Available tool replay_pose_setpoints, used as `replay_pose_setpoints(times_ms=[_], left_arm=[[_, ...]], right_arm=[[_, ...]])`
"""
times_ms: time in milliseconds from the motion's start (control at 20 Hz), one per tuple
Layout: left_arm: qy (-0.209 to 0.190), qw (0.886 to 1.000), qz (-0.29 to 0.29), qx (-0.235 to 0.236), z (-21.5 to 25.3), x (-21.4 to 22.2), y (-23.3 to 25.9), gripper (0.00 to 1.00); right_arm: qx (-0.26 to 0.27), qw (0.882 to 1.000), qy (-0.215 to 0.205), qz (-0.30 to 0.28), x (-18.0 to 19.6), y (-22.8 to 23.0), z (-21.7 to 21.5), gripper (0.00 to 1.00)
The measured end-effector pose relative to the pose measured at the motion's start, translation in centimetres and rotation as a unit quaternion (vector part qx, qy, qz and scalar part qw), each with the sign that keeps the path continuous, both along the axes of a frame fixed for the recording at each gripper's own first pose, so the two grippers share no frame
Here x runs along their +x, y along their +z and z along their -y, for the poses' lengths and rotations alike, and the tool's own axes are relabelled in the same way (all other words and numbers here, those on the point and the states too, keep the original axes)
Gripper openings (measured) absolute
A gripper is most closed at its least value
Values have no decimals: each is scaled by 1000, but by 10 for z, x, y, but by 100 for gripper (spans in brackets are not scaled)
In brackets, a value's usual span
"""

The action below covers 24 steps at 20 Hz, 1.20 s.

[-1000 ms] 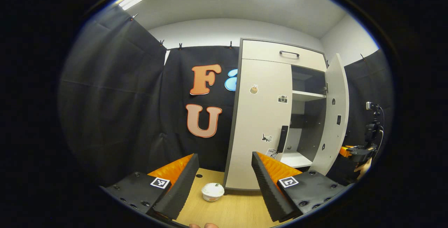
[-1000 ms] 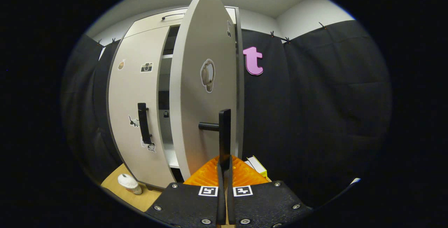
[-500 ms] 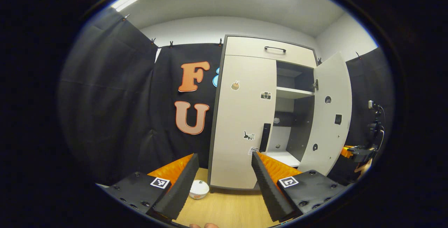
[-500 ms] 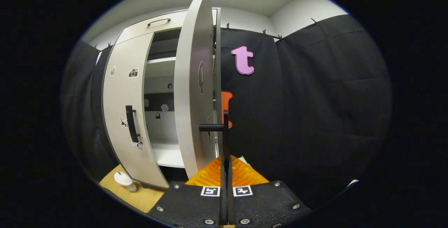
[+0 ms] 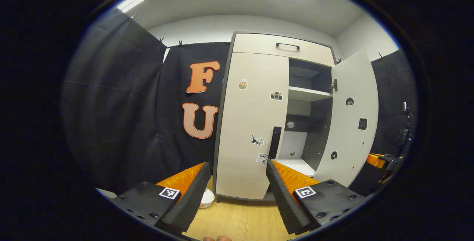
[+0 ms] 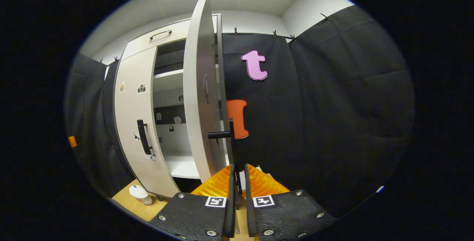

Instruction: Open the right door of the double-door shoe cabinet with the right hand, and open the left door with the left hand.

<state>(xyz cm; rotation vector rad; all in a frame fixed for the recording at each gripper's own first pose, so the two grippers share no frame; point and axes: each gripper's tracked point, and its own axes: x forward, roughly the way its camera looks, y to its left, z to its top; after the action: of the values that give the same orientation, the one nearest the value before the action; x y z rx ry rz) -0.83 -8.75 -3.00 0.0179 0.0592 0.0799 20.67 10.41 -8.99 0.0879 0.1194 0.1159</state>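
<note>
The shoe cabinet point(image 5: 255, 44) stands ahead in the left gripper view. Its left door point(image 5: 251, 122) is closed, with a black vertical handle point(image 5: 274, 143) at its right edge. The right door point(image 5: 351, 119) is swung wide. My left gripper point(image 5: 237, 164) is open and empty, a short way in front of the left door. In the right gripper view the right door point(image 6: 198, 96) is seen edge-on. Its black handle point(image 6: 231, 137) runs down between the fingers of my right gripper point(image 6: 239, 170), whose jaws stand slightly parted around it.
A small white cup point(image 5: 205, 198) sits on the wooden floor by the cabinet's left foot. A drawer with a black handle point(image 5: 287, 45) tops the cabinet. Bare shelves point(image 5: 309, 93) show inside. Black cloth walls close in on both sides.
The right door has swung further open. The right gripper's jaws, tight on the handle before, have parted a little. The left gripper has turned so that the cabinet sits more central.
</note>
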Motion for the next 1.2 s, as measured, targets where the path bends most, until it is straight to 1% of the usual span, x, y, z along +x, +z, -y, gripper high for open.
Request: replay_pose_setpoints(times_ms=[50, 100, 150, 300, 350, 400, 450, 550, 600, 850, 1200], left_arm=[[2, 1000, 0, 0, 1, 7, -2, 97], [3, 1000, 2, -1, 3, 15, -3, 97], [0, 1000, 2, -1, 7, 23, -4, 97], [-15, 1000, 4, 10, 23, 45, -5, 97], [-19, 1000, 5, 16, 28, 52, -5, 97], [-23, 1000, 5, 21, 33, 59, -7, 97], [-27, 999, 3, 23, 38, 68, -10, 97], [-39, 999, -1, 21, 52, 83, -18, 97], [-46, 999, -1, 17, 60, 90, -20, 96], [-63, 998, -1, 22, 84, 134, -32, 96], [-65, 997, -2, 36, 98, 215, -47, 97]], right_arm=[[-3, 1000, -5, -4, -3, -2, 2, 22], [-10, 1000, -9, -6, -7, -2, 7, 26], [-18, 1000, -12, -7, -9, -4, 11, 40], [-36, 999, -24, -10, -14, -5, 24, 60], [-34, 999, -22, -10, -15, -5, 24, 89], [-32, 999, -20, -11, -16, -5, 24, 90], [-30, 999, -22, -11, -17, -6, 25, 99], [-26, 999, -30, -11, -19, -5, 29, 100], [-25, 999, -33, -10, -18, -5, 31, 94], [-24, 999, -47, -4, -18, -2, 38, 94], [-24, 998, -64, -4, -18, -3, 47, 94]])
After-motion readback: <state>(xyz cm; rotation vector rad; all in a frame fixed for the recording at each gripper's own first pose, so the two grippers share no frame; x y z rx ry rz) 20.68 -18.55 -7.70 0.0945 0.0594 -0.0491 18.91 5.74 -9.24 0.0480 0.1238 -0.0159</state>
